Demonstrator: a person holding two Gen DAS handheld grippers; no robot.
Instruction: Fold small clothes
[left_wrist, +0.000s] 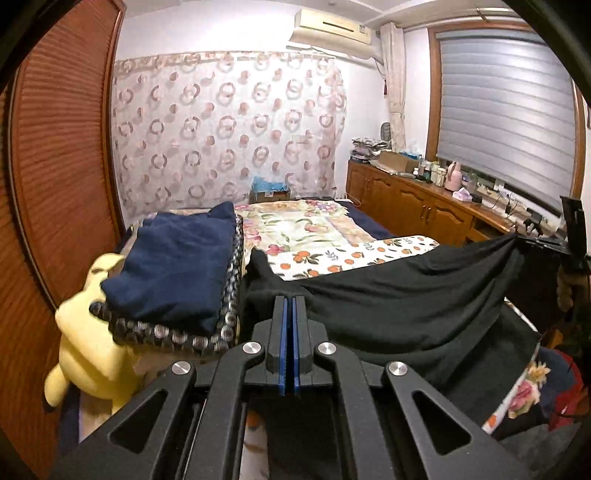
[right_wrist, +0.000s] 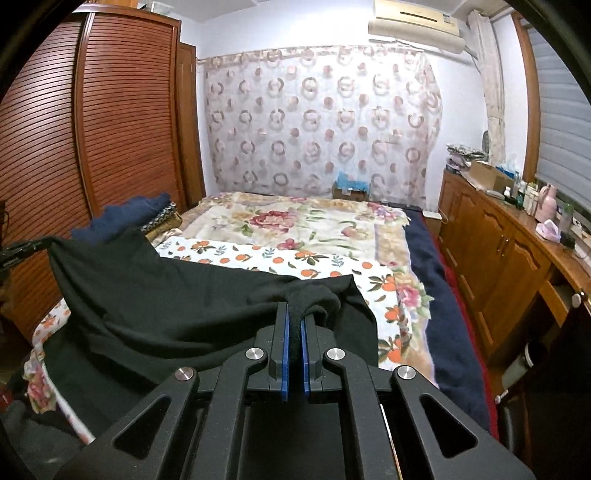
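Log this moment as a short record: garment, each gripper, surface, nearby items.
garment: black garment, stretched between both grippers, lifted above the bed
left gripper: left gripper, fingers shut on one end of the black garment
right gripper: right gripper, fingers shut on a bunched end of the garment
surface: bed with floral cover and an orange-print sheet
nearby: folded navy cloth on a patterned stack at the bed's left; yellow plush toy beside it
fold status: not yet folded
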